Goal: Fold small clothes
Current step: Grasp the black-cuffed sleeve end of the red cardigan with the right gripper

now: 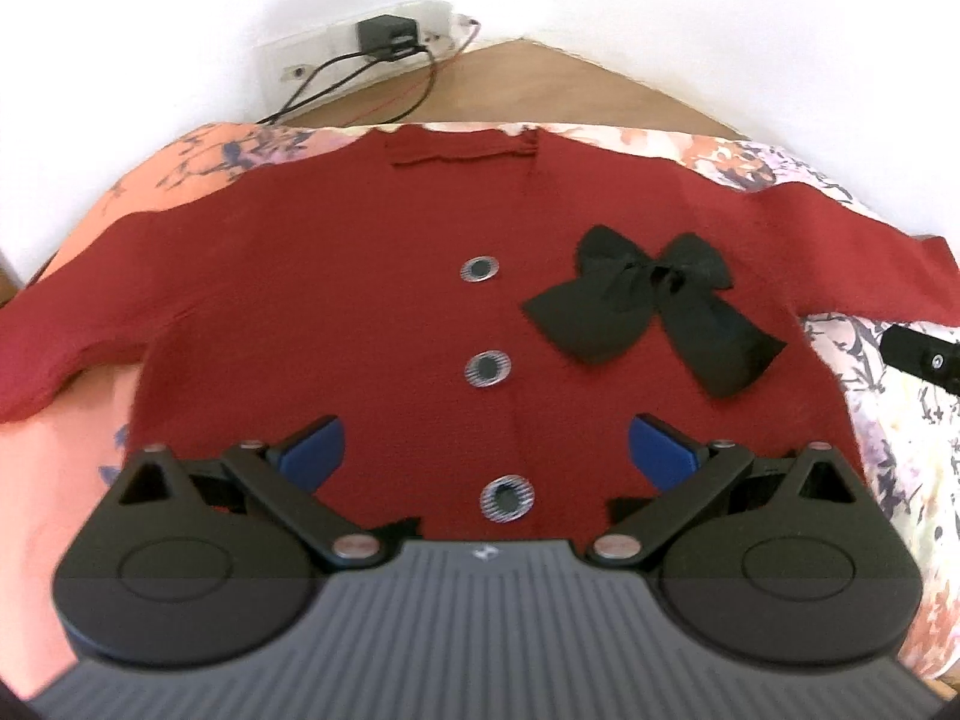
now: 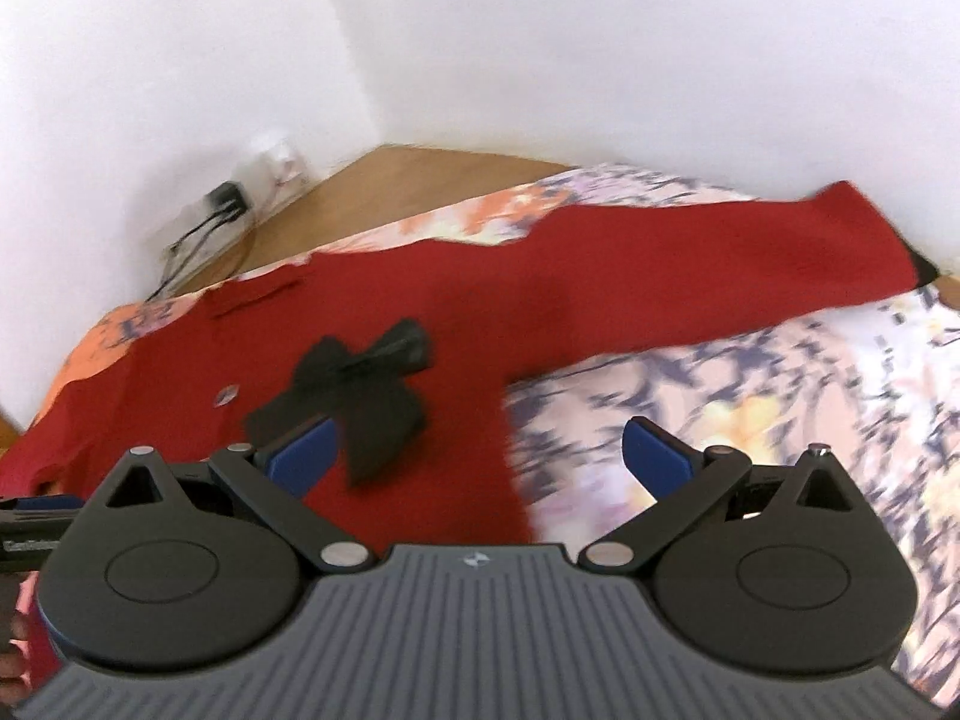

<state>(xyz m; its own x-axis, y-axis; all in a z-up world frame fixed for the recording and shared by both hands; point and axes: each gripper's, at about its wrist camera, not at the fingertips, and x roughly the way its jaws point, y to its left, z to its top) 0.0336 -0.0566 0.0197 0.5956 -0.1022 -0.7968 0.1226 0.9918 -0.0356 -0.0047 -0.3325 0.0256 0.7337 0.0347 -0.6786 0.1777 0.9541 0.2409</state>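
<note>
A small dark red cardigan (image 1: 336, 300) lies flat and spread out on a floral bedspread (image 1: 198, 156), front up, both sleeves stretched sideways. It has silver buttons (image 1: 487, 369) down the middle and a black bow (image 1: 648, 312) on the chest. My left gripper (image 1: 486, 450) hovers open over the hem, blue pads wide apart, nothing held. My right gripper (image 2: 477, 453) is open too, above the cardigan's (image 2: 456, 312) right side edge under its long sleeve (image 2: 750, 258); the bow (image 2: 360, 384) lies near its left pad.
The floral bedspread (image 2: 750, 420) covers the surface. Beyond it, wooden floor (image 1: 528, 84) and a white wall with a socket strip, charger (image 1: 387, 36) and cables. The other gripper's tip (image 1: 924, 354) shows at the right edge of the left wrist view.
</note>
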